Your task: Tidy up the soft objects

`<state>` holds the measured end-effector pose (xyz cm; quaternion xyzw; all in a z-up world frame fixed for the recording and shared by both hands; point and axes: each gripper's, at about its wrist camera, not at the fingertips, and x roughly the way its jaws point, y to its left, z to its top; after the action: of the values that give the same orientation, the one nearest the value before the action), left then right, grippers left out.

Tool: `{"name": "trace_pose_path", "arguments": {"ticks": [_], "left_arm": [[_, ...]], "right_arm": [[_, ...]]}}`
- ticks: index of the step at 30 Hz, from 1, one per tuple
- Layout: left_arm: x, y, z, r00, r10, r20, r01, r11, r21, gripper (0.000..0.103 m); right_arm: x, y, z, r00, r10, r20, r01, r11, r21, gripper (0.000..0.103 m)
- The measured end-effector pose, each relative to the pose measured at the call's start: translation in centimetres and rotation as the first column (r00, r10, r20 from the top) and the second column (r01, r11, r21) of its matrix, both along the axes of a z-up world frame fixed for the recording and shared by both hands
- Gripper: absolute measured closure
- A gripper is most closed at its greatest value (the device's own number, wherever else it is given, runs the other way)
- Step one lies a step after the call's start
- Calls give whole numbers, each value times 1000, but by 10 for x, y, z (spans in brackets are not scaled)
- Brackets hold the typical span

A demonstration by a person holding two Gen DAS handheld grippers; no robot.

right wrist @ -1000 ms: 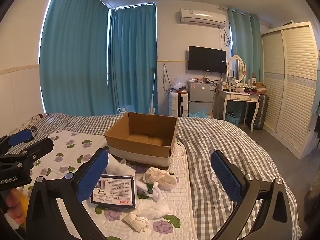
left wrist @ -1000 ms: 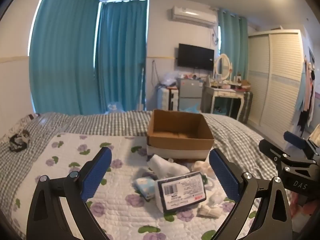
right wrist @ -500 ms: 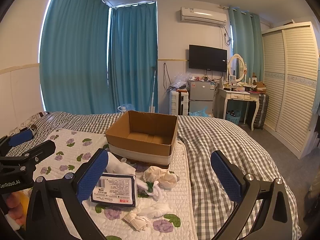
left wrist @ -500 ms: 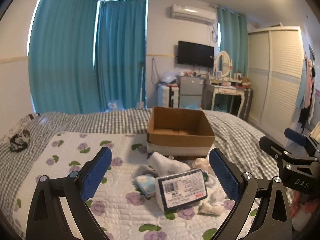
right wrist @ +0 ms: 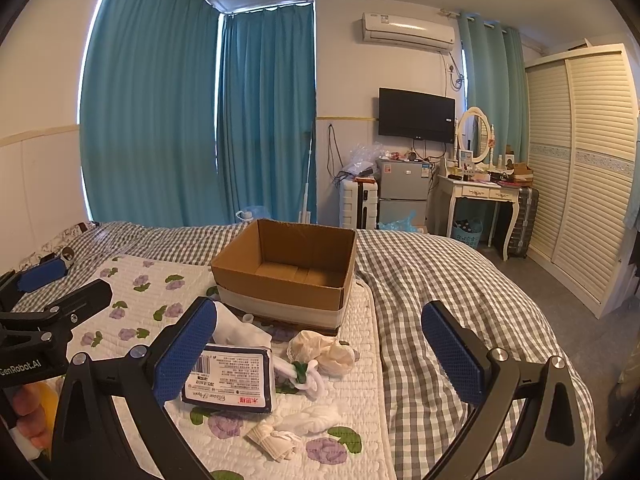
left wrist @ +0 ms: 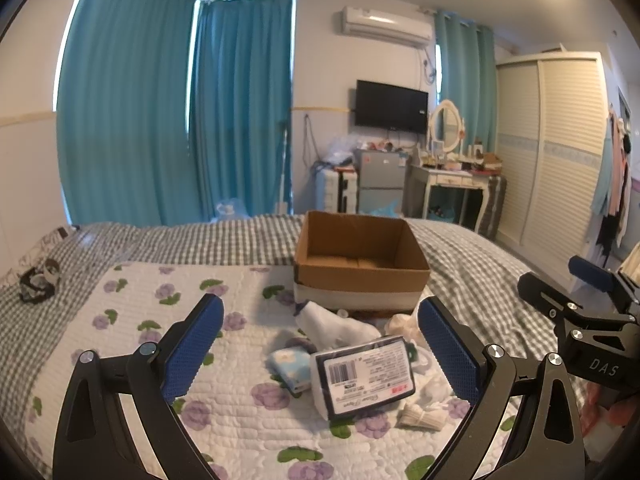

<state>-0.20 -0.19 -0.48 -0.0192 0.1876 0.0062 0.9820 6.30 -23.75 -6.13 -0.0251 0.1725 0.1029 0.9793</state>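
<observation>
An open, empty cardboard box (left wrist: 360,272) (right wrist: 286,276) stands on the bed. In front of it lies a pile of soft things: a dark tissue pack (left wrist: 364,376) (right wrist: 230,378), a white cloth (left wrist: 336,326) (right wrist: 240,330), a pale blue folded item (left wrist: 290,368), a cream bundle (right wrist: 322,350) and small white pieces (right wrist: 276,438). My left gripper (left wrist: 320,344) is open and empty, held above the pile. My right gripper (right wrist: 318,348) is open and empty, also above the pile, to the right.
The floral quilt (left wrist: 160,320) covers the near bed, over a checked blanket (right wrist: 432,280). A small dark object (left wrist: 38,284) lies at the far left. A dresser (right wrist: 476,196), fridge (right wrist: 402,196) and wardrobe (right wrist: 580,168) stand beyond the bed.
Both grippers have stayed open and nearly still; the views have shifted only slightly. Nothing on the bed has moved.
</observation>
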Motion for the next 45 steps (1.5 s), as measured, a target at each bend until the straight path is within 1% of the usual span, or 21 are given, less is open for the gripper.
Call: {"name": "trace_pose_path", "arguments": {"ticks": [38,45], "left_arm": [[-1,-2,-2,1000,-2,-8,2,1000,0,3],[-8,-5,3,1000,-16,-1,16,1000,6,3]], "right_arm": [[1,3,0,1000,1,-6,-1,1000,-6,0],[-8,5,9,1000,-13,2,13,999,-39,0]]}}
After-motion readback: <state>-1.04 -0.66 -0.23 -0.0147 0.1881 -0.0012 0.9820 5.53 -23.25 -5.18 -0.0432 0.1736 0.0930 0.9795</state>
